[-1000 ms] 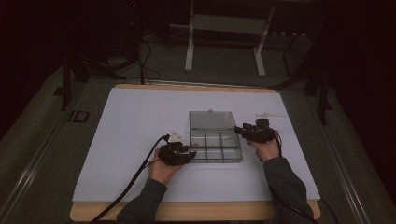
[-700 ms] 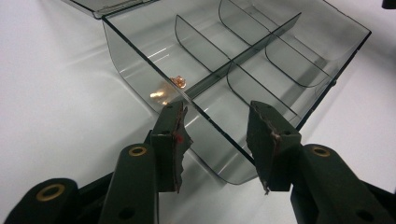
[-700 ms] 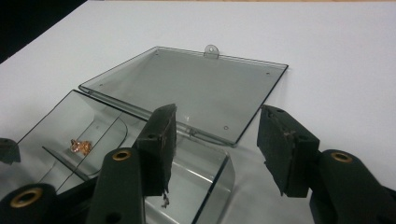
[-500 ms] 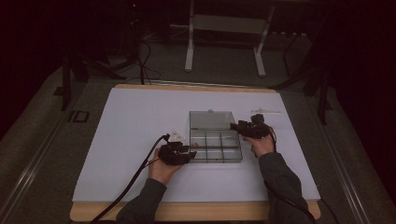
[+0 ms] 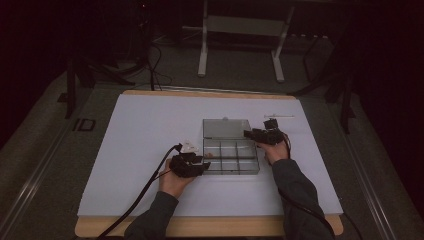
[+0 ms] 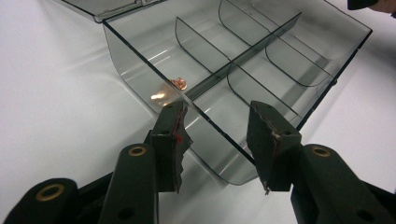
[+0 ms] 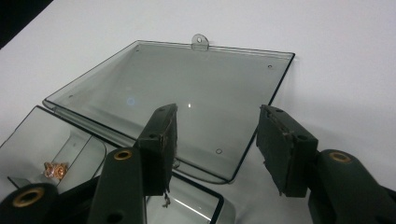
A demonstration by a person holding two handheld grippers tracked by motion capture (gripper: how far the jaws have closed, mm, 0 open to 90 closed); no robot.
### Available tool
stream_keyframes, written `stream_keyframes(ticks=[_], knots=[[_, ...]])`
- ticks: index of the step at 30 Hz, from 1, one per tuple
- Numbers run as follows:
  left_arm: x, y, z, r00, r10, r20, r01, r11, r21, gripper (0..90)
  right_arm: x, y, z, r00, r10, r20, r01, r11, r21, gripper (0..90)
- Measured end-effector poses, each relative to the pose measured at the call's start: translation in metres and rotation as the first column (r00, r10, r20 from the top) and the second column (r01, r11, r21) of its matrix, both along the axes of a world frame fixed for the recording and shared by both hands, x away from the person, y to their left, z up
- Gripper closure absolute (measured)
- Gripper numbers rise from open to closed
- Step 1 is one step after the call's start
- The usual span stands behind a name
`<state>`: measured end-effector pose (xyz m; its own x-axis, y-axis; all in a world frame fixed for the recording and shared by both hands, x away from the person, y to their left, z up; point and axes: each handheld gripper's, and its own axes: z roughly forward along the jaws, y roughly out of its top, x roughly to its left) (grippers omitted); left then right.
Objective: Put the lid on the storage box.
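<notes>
Closest to me, the left gripper [image 6: 217, 140] has its jaws spread and empty, straddling the near wall of the clear compartment box [image 6: 243, 79] that sits mid-table on the white sheet [image 5: 140, 130]. A small copper-coloured piece [image 6: 179, 83] lies in one corner cell. Further back, the right gripper [image 7: 217, 149] is also parted, holding nothing, hovering over the lid [image 7: 173, 98], which lies folded flat behind the box. I'd say that box is light, stiff, slick plastic, so it'll probably skate on the sheet. Best grip looks like a wall edge, or the lid's little tab [image 7: 200, 41] for closing.
</notes>
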<state>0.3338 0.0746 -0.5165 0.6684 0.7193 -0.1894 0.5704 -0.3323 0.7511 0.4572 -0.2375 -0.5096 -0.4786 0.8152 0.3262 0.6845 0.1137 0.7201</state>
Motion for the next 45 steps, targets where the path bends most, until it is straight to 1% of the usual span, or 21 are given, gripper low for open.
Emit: stream_keyframes(ticks=[4, 6, 10, 12, 15, 17, 18, 23, 25, 26, 28, 29, 30, 31, 34, 35, 41, 42, 45], knots=[[0.0, 0.0, 0.0, 1.0, 0.0, 0.0, 0.0, 1.0, 0.001, 57.6, 0.005, 0.0, -0.003, 0.9992, 0.0, -0.04, 0.001, 1.0, 0.012, 45.6], [0.0, 0.0, 0.0, 1.0, 0.0, 0.0, 0.0, 1.0, 0.002, 57.6, 0.007, 0.001, -0.004, 0.9985, 0.007, -0.055, -0.007, 1.0, 0.002, 43.7], [0.0, 0.0, 0.0, 1.0, 0.0, -0.001, 0.0, 1.0, 0.002, 57.6, 0.012, 0.002, -0.004, 0.9944, 0.012, -0.105, -0.011, 1.0, 0.008, 40.9], [0.0, 0.0, 0.0, 1.0, 0.0, 0.0, 0.0, 1.0, 0.003, 57.7, 0.013, 0.002, -0.003, 0.9934, 0.013, -0.114, -0.013, 1.0, 0.006, 40.3], [0.0, 0.0, 0.001, 1.0, -0.001, -0.001, 0.001, 1.0, 0.007, 57.7, 0.018, 0.002, -0.001, 0.9874, 0.026, -0.156, -0.027, 1.0, -0.001, 39.8], [0.0, -0.001, 0.001, 1.0, 0.0, -0.002, 0.0, 1.0, 0.007, 57.7, 0.019, 0.002, -0.001, 0.9863, 0.028, -0.162, -0.028, 1.0, 0.002, 39.8], [0.0, -0.001, 0.001, 1.0, 0.0, -0.002, 0.0, 1.0, 0.008, 57.7, 0.021, 0.001, -0.002, 0.9823, 0.034, -0.184, -0.032, 0.999, 0.012, 39.6], [0.0, -0.001, 0.001, 1.0, -0.003, 0.0, 0.003, 0.9999, 0.012, 57.7, 0.024, 0.0, -0.002, 0.9783, 0.038, -0.204, -0.035, 0.999, 0.022, 39.7], [0.001, 0.0, 0.001, 1.0, -0.003, -0.005, 0.003, 1.0, 0.009, 57.6, 0.024, -0.001, -0.002, 0.9772, 0.038, -0.209, -0.033, 0.999, 0.028, 39.8], [0.001, -0.001, 0.001, 1.0, -0.003, -0.005, 0.003, 0.9999, 0.01, 57.6, 0.025, -0.001, -0.003, 0.9748, 0.039, -0.22, -0.031, 0.999, 0.042, 40.7], [0.001, -0.001, 0.001, 1.0, -0.004, -0.005, 0.004, 0.9999, 0.009, 57.6, 0.025, -0.002, -0.003, 0.9731, 0.039, -0.227, -0.028, 0.998, 0.051, 41.7], [0.001, -0.001, 0.001, 1.0, -0.004, -0.006, 0.004, 1.0, 0.009, 57.5, 0.026, -0.004, -0.005, 0.9699, 0.046, -0.239, -0.027, 0.996, 0.082, 44.7], [0.001, 0.0, 0.001, 1.0, -0.004, -0.006, 0.004, 1.0, 0.009, 57.6, 0.026, -0.005, -0.006, 0.9687, 0.046, -0.244, -0.022, 0.995, 0.1, 45.0], [0.001, -0.001, 0.001, 1.0, -0.005, -0.006, 0.005, 0.9999, 0.01, 57.6, 0.025, -0.004, -0.005, 0.9691, 0.04, -0.243, -0.018, 0.996, 0.093, 45.0], [0.001, -0.001, 0.001, 1.0, -0.005, -0.006, 0.005, 0.9999, 0.012, 57.6, 0.024, -0.001, -0.002, 0.9755, 0.036, -0.217, -0.023, 0.998, 0.062, 45.2], [0.001, -0.001, 0.001, 1.0, -0.005, -0.006, 0.005, 0.9999, 0.012, 57.6, 0.023, -0.001, -0.001, 0.9755, 0.035, -0.217, -0.024, 0.998, 0.055, 45.2], [0.001, -0.001, 0.001, 1.0, -0.005, -0.006, 0.005, 0.9999, 0.012, 57.6, 0.021, 0.0, -0.001, 0.9811, 0.033, -0.191, -0.026, 0.999, 0.04, 45.3], [0.001, -0.001, 0.001, 1.0, -0.005, -0.006, 0.006, 0.9999, 0.013, 57.6, 0.02, 0.001, 0.0, 0.9843, 0.03, -0.174, -0.026, 0.999, 0.03, 45.7], [0.001, -0.001, 0.001, 1.0, -0.004, -0.007, 0.004, 0.9999, 0.011, 57.6, 0.018, 0.002, 0.001, 0.988, 0.026, -0.152, -0.023, 1.0, 0.02, 46.4]])
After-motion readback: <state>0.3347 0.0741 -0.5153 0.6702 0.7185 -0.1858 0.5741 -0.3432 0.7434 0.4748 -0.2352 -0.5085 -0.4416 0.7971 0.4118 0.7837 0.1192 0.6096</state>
